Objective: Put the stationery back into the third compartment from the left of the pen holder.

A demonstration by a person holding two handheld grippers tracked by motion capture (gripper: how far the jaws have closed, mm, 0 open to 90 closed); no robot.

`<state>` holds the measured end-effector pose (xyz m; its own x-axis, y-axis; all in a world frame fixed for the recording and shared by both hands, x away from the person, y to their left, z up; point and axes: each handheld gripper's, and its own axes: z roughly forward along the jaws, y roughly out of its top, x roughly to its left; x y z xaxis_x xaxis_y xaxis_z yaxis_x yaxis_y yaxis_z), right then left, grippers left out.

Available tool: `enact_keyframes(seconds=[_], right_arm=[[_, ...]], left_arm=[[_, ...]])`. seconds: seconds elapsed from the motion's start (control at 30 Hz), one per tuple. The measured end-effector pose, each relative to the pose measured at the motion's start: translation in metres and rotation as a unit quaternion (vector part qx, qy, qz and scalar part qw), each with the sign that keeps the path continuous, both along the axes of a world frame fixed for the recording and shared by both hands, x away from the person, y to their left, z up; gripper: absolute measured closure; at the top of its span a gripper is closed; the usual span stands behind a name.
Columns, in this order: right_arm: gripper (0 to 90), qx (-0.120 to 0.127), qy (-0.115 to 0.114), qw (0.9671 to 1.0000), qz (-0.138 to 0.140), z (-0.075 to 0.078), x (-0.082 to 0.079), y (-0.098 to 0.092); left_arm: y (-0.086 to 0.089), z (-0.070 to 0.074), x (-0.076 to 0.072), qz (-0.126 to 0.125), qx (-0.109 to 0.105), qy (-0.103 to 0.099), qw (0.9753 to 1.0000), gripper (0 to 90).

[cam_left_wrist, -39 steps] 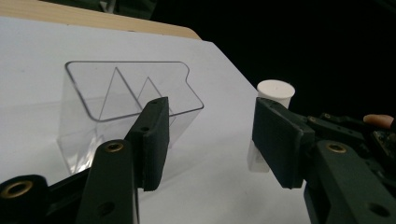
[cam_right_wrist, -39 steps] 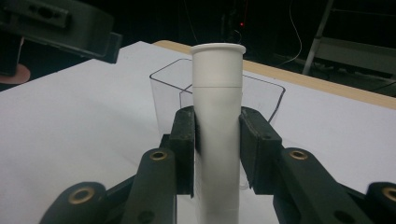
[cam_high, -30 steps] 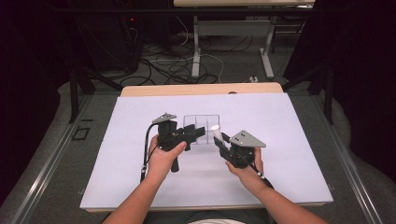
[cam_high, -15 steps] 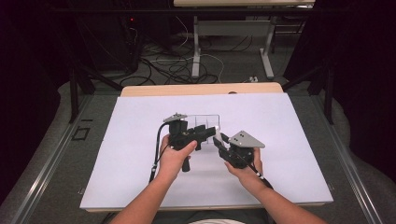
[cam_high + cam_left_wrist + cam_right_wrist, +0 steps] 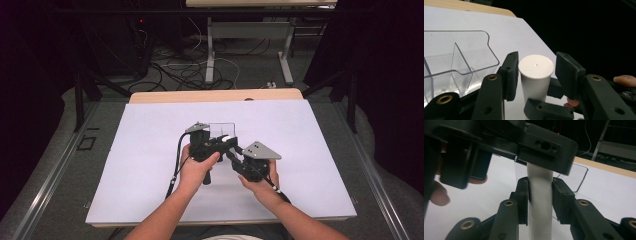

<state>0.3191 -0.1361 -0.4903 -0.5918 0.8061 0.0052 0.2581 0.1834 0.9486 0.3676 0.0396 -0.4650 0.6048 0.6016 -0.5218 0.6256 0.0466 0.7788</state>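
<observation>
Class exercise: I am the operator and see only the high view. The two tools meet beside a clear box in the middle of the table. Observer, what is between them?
Observer: A white cylinder, held upright just beside the box.
Operator: Which tool has hold of it?
Observer: The right tool; in the right gripper view both its pads press against the cylinder's sides.
Operator: And the left tool?
Observer: The left tool straddles the cylinder's top with a gap at one pad, so it is open.
</observation>
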Motion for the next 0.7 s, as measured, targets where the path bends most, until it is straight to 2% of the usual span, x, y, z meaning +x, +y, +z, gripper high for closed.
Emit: enact_keyframes(seconds=[0.1,0.17,0.4,0.7], right_arm=[[68.6,0.000,0.002,1.0000,0.000,0.0007,-0.0018,0.0020],[68.6,0.002,0.002,1.0000,0.001,0.0006,-0.0021,0.0022],[68.6,0.000,-0.001,1.0000,0.005,-0.0001,-0.0018,0.0026],[67.9,0.009,0.003,0.9999,0.003,0.0000,-0.0025,0.0035]], left_arm=[[-0.0002,-0.0003,-0.0009,0.002,0.008,-0.005,1.0000,59.0],[-0.0002,-0.0005,-0.0012,0.007,0.004,-0.006,1.0000,63.3],[0.0023,-0.0002,-0.0014,0.007,0.001,0.002,1.0000,64.0],[0.0029,0.0007,-0.0017,0.008,0.002,0.006,0.9999,64.2]])
